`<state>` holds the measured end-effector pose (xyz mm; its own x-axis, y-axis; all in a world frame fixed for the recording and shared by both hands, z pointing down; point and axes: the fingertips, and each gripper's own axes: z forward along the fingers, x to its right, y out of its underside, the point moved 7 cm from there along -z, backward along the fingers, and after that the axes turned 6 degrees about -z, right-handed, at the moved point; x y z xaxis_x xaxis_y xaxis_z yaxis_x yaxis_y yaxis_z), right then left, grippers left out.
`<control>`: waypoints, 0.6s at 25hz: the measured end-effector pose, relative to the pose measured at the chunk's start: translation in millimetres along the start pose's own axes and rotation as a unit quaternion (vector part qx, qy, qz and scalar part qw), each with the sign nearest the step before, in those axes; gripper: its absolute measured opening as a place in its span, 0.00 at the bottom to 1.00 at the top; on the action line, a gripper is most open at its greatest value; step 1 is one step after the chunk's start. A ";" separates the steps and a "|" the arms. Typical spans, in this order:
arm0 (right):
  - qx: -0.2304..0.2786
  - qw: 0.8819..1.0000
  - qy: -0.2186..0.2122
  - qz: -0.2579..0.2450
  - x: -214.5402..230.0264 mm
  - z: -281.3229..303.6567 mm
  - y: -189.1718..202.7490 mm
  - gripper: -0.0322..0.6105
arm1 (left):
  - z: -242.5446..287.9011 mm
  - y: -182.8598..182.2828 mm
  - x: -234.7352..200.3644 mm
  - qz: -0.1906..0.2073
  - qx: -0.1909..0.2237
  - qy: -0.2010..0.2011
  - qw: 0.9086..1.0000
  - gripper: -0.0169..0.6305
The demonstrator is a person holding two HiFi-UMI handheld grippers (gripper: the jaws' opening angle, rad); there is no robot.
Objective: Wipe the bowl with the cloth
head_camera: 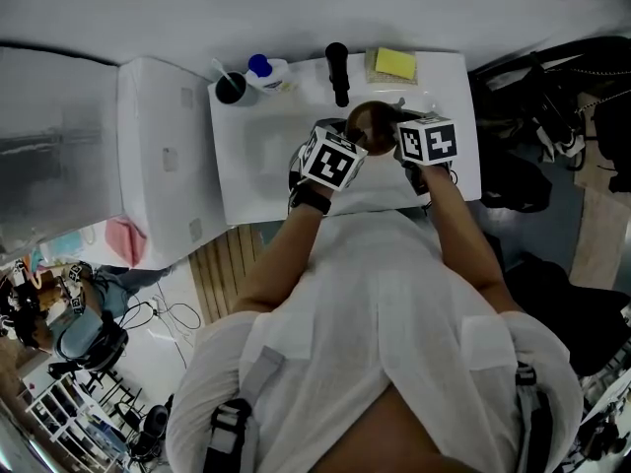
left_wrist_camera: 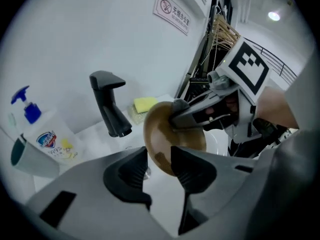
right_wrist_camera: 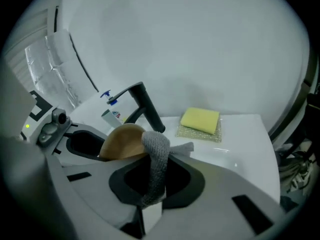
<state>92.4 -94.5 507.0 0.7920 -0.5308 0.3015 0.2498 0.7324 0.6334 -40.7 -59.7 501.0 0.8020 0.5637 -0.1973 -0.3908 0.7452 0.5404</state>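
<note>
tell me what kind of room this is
Most likely a washroom or utility sink corner: a white basin counter with a black faucet, a pump bottle of hand soap beside it and a yellow sponge on the ledge.

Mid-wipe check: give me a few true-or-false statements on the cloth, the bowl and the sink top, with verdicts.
1. The right gripper has its fingers shut on the grey cloth. True.
2. The bowl has its lower rim between the fingers of the left gripper. True.
3. The bowl lies flat. False: it is tilted up on edge.
4. The yellow sponge lies in the bowl. False: it lies on the counter, beside the faucet.
5. In the head view, the soap bottle stands left of the faucet. True.
</note>
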 end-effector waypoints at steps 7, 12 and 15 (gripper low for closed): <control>-0.041 0.998 0.007 -0.053 -9.3 1.5 8.7 0.12 | 2.0 -2.7 -7.4 0.061 -0.037 -0.025 0.997 0.14; -0.083 0.975 0.009 -0.204 -30.7 6.5 7.3 0.13 | 0.8 -14.9 3.1 0.213 -0.100 -0.021 0.972 0.12; -0.108 0.943 -0.017 -0.313 -53.4 7.8 5.0 0.12 | 3.2 -18.6 18.7 0.349 -0.125 -0.011 0.929 0.07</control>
<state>47.1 -65.8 499.7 0.4344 -0.8988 -0.0587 0.7729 0.3385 0.5367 -17.0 -64.1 489.8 0.3228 0.9348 0.1479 -0.9093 0.2629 0.3227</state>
